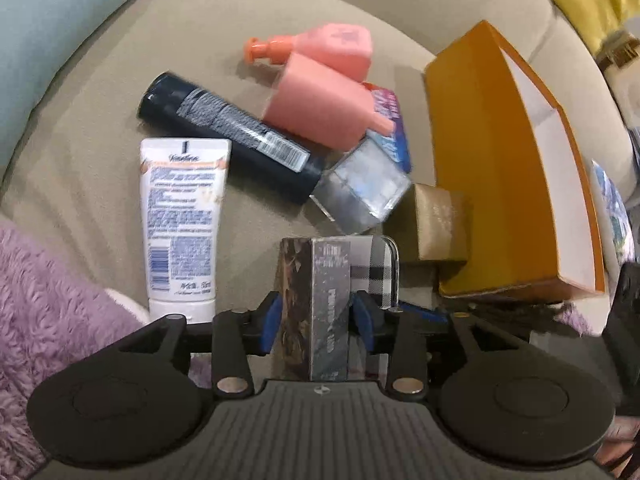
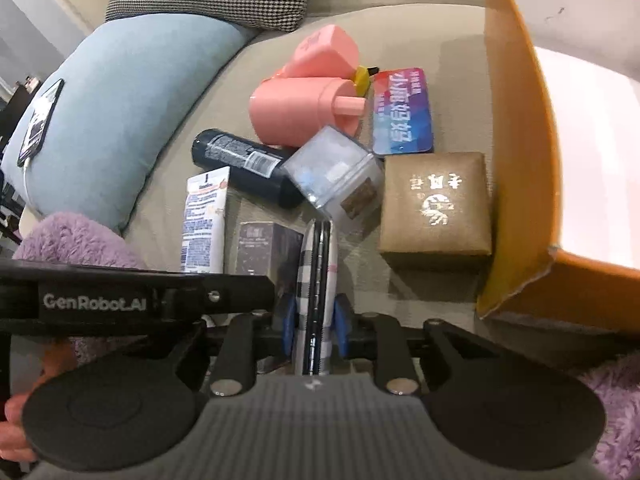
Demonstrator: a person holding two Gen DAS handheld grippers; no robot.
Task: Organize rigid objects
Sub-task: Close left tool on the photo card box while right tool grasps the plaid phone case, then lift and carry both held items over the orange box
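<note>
The big orange cardboard box with the white inside (image 1: 500, 168) stands open on the beige sofa cushion (image 1: 120, 92), off to the right of both my hands and nearer the right one. Its near corner is torn, and its tall orange wall rises just beyond the square tan gift box with gold print (image 2: 434, 208).

Between me and the far cushions lies the clutter: two pink plastic pump bottles (image 1: 320, 108), a black aerosol can (image 1: 232, 136) lying slantwise, a white lotion tube (image 1: 180, 224) and a clear cube (image 1: 360, 184).

My left gripper (image 1: 316, 312) is clamped on a dark patterned rectangular carton (image 1: 316, 304), long axis running away from me along the fingers (image 1: 269, 326).

My right gripper (image 2: 314, 320) is clenched on a slim checked case (image 2: 316, 292), edge up, long axis also pointing forward.

I judge the case goes first: lift above the tan box, swing right, clear the wall. Room overhead looks free.
</note>
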